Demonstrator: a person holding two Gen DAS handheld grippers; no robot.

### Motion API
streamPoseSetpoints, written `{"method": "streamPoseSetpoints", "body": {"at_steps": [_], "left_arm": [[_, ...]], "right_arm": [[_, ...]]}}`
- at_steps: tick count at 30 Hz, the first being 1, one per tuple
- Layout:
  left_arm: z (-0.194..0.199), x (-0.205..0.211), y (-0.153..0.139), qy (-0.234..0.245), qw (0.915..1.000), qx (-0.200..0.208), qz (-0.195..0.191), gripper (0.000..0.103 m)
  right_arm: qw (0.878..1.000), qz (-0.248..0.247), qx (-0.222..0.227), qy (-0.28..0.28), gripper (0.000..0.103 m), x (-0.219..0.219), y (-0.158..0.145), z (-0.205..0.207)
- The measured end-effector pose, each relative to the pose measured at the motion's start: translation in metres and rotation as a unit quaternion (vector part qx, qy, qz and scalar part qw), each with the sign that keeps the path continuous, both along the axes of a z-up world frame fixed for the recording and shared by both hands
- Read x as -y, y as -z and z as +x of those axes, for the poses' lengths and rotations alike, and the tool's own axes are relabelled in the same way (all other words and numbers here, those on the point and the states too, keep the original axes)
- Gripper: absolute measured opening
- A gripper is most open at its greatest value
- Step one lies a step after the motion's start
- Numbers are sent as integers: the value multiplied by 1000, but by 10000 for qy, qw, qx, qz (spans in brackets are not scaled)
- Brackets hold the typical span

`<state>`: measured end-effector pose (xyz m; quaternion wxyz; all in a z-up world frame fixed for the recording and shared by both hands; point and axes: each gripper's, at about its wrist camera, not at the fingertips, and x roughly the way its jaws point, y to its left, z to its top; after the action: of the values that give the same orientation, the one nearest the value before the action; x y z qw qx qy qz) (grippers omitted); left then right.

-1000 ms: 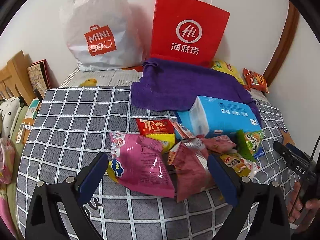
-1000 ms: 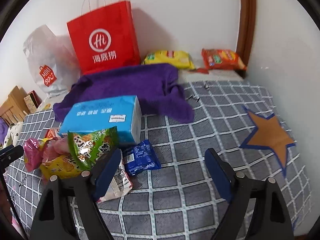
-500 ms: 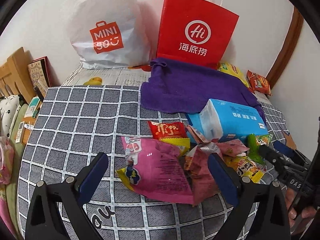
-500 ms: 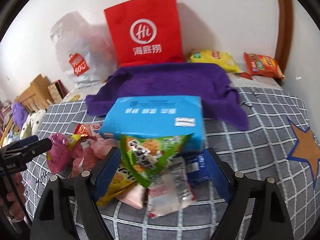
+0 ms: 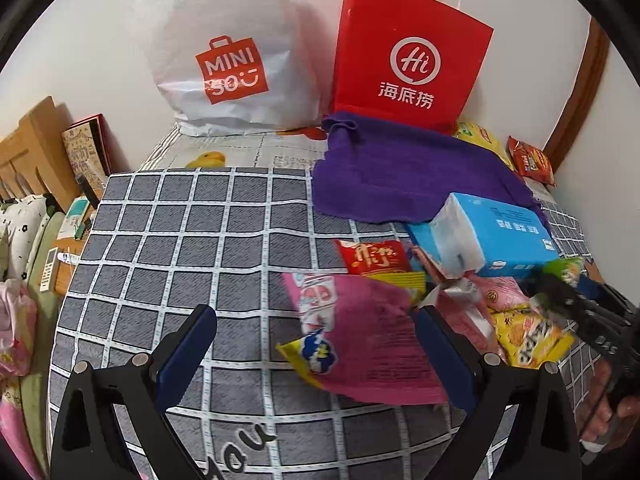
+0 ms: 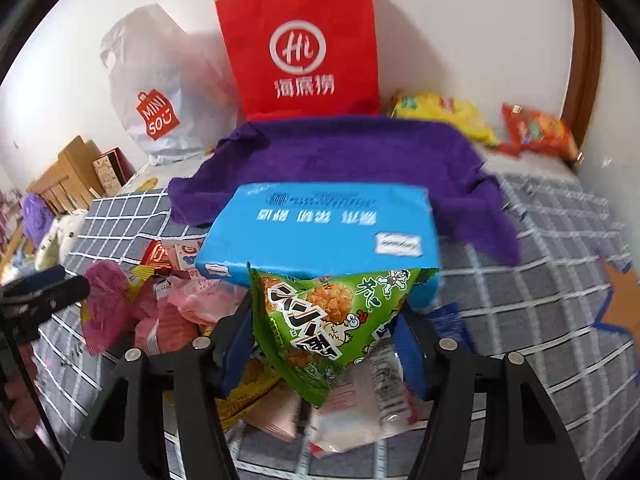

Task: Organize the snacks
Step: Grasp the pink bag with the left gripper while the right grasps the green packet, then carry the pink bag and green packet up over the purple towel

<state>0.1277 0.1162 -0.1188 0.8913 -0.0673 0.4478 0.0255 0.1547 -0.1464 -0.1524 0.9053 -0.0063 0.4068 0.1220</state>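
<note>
Snacks lie heaped on the checked blanket (image 5: 168, 248) beside the blue tissue pack (image 6: 320, 232). The right gripper (image 6: 324, 340) straddles the green packet (image 6: 320, 312), jaws apart, not yet clamped; closing on its crimped edge should lift it cleanly. The left gripper (image 5: 316, 352) hangs wide open near the pink bag (image 5: 368, 344).

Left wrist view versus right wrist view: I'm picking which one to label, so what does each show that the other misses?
Only the left shows the open left gripper around the pink bag, and a yellow duck. Only the right shows the right gripper astride the green bag, still open, and an orange star. Both show the red bag, purple towel and tissue pack.
</note>
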Motion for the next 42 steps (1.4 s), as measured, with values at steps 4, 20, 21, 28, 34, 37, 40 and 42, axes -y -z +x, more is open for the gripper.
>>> {"method": "streamPoseSetpoints", "body": {"at_steps": [4, 20, 21, 28, 34, 37, 40, 42], "left_arm": [[3, -1, 2, 55, 9998, -69, -163, 100], [28, 15, 36, 194, 9988, -356, -270, 70], [25, 15, 34, 258, 9989, -303, -261, 66], [11, 4, 19, 136, 9990, -179, -389, 65], [-2, 5, -1, 303, 9976, -78, -616, 65], [-5, 16, -13, 461, 9974, 15, -554, 65], [-5, 30, -24, 618, 9971, 93, -437, 65], [-3, 39, -31, 665, 9970, 141, -379, 65]], "right_arm": [[9999, 106, 22, 116, 62, 18, -4, -7], [9965, 12, -42, 837, 62, 89, 4, -16], [9965, -2, -64, 833, 62, 89, 5, -16], [9972, -65, -85, 745, 62, 81, 0, -17], [9973, -118, -71, 720, 62, 75, -9, -20], [9973, -136, -54, 723, 62, 73, -15, -24], [9977, -24, -56, 680, 62, 71, -22, -26], [9978, -4, -39, 663, 62, 68, -29, -25]]}}
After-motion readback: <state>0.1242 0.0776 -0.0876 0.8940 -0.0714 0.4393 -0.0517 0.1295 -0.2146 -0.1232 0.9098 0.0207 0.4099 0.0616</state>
